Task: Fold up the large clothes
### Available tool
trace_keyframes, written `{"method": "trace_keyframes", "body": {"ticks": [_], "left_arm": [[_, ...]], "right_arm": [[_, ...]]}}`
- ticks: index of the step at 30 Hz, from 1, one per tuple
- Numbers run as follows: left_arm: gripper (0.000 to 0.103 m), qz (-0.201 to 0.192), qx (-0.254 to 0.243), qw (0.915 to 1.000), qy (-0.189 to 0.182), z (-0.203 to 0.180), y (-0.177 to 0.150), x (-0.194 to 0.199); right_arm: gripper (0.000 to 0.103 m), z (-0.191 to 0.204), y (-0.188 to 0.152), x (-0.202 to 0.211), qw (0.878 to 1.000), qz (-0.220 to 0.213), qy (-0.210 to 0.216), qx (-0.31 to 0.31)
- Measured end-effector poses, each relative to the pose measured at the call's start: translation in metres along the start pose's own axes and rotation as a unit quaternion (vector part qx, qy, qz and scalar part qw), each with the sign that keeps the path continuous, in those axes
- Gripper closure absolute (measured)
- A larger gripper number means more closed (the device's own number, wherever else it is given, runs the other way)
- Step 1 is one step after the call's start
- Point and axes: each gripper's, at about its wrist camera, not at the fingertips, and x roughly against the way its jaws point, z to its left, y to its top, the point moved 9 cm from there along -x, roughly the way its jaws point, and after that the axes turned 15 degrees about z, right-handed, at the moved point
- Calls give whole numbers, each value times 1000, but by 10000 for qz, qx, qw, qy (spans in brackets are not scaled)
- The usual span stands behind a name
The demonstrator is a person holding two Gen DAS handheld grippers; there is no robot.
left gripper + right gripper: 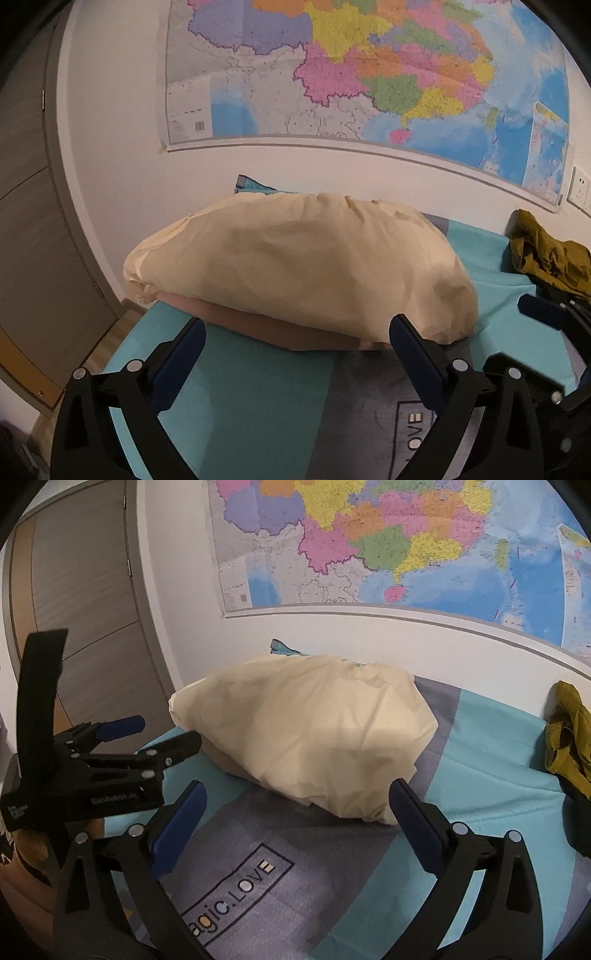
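Both grippers, left gripper (297, 334) and right gripper (295, 805), are hanging wide open and empty. Just ahead of them, a cream garment (295, 266) is lying bundled on the bed (258, 398). It is looking light, soft and floppy; pinching two corner edges seems best.

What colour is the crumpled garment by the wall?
Mustard yellow garment, clearest in the left wrist view.

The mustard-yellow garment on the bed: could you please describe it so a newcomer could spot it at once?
Start from the big wall map and drop to the turquoise-and-grey bed cover below it. At the cover's right edge, against the wall, lies the mustard-yellow garment, crumpled and dark-toned, unlike the large, pale cream pillow in the middle.
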Motion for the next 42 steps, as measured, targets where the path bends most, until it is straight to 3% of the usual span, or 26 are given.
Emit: {"method": "trace_keyframes", "body": {"ticks": [42], "left_arm": [[7, -110, 35, 9997, 193, -19, -27, 35]], "right_arm": [[6, 4, -29, 40, 9997, -219, 36, -30]]}}
